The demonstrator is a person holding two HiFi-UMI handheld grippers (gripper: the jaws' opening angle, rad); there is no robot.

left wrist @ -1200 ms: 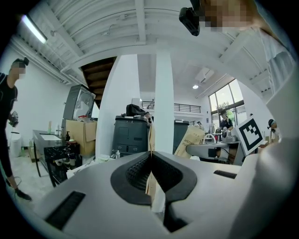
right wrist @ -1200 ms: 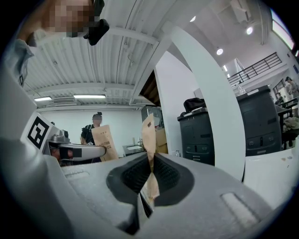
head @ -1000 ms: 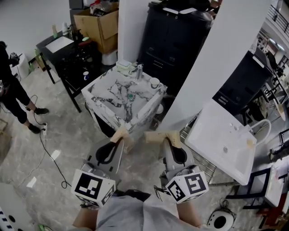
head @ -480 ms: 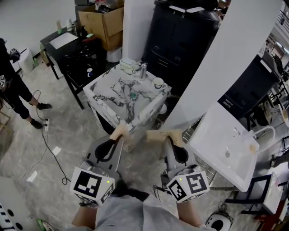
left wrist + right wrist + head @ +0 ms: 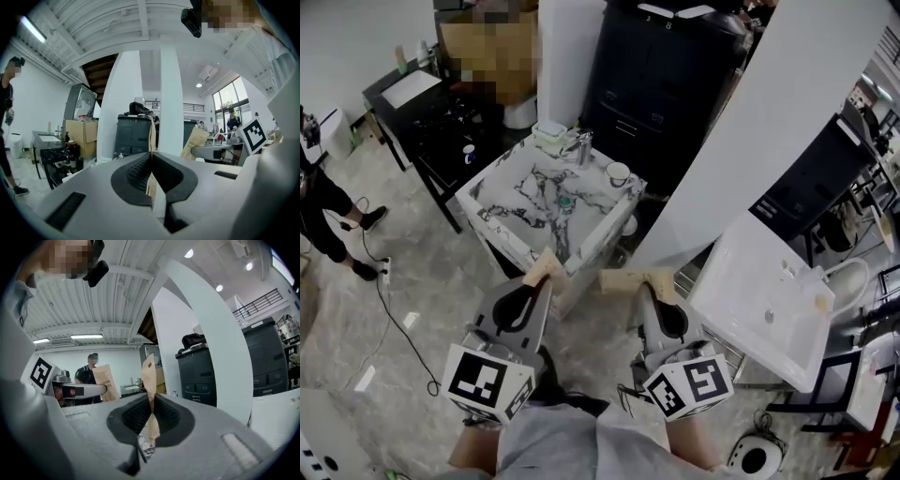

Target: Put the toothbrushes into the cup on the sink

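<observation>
Ahead stands a marble-patterned sink (image 5: 525, 202) with a faucet (image 5: 584, 145) at its back edge. A white cup (image 5: 619, 173) sits on its back right corner. My left gripper (image 5: 542, 281) is shut on a tan paper toothbrush packet (image 5: 547, 266), held just short of the sink's near corner. My right gripper (image 5: 649, 286) is shut on a second tan packet (image 5: 628, 281), to the right of that corner. In the left gripper view the packet (image 5: 151, 136) shows edge-on between the pads of the gripper (image 5: 151, 159). In the right gripper view the other packet (image 5: 149, 373) rises from the right gripper (image 5: 150, 411).
A white washbasin (image 5: 764, 300) lies at the right beside a wire rack. A white pillar (image 5: 750, 122) and a black cabinet (image 5: 666, 75) stand behind the sink. A black table (image 5: 431, 108) is at the left. A person (image 5: 323, 202) stands at the far left, with a cable (image 5: 398, 319) on the floor.
The view has shifted: the sink now sits slightly further left and the person at the left is nearer the picture's edge. Both grippers hold their packets as before.
</observation>
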